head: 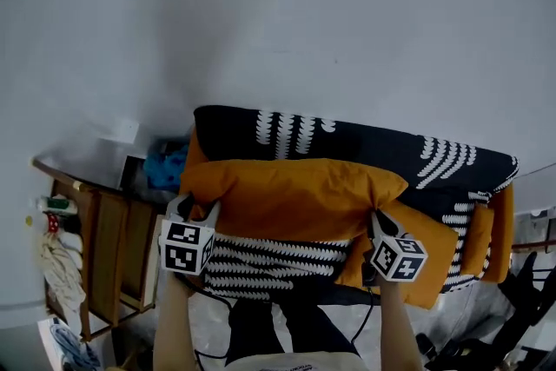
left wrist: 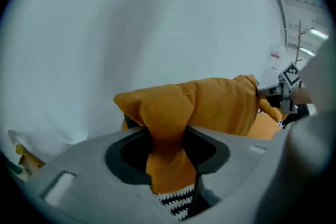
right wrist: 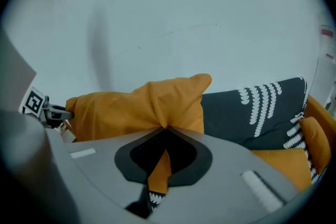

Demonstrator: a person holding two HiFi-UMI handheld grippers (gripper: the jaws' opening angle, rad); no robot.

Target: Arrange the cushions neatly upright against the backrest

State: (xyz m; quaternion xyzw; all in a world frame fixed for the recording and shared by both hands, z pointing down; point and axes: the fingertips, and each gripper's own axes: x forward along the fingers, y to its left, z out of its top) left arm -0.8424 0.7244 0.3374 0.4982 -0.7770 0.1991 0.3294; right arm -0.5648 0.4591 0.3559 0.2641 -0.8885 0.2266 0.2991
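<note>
A wooden stand [head: 109, 243] flanks the sofa's left end, beneath a bare white wall [head: 278, 13]. Just right of it, the left gripper [head: 193, 209] is clamped on the cushion [head: 291, 194]. Its jaws stand partly apart around a thick, bunched fold of orange cover at the cushion's left end.

The cushion spans the space between the two grippers with its long side level. It is held up in front of the dark patterned backrest [head: 365, 139] and above the striped seat [head: 269, 267]. Whether its back face touches the backrest cannot be told.

Taking it at both ends looks meant to stop it sagging or twisting. That way it can be stood on its long edge against the backrest rather than dropped in a heap.

The right gripper [head: 380, 226] is pinched almost closed on a thin flap of cover at the cushion's right end. This is a finer hold than the left's, probably because less fabric was gathered there.

Right of it, a second cushion [head: 432, 255] lies slumped on the seat, not upright. A smaller cushion [head: 478, 239] leans beyond it, near the sofa's far end. Judging by how they lie, both await the same treatment, so the tidying appears only partly done.
</note>
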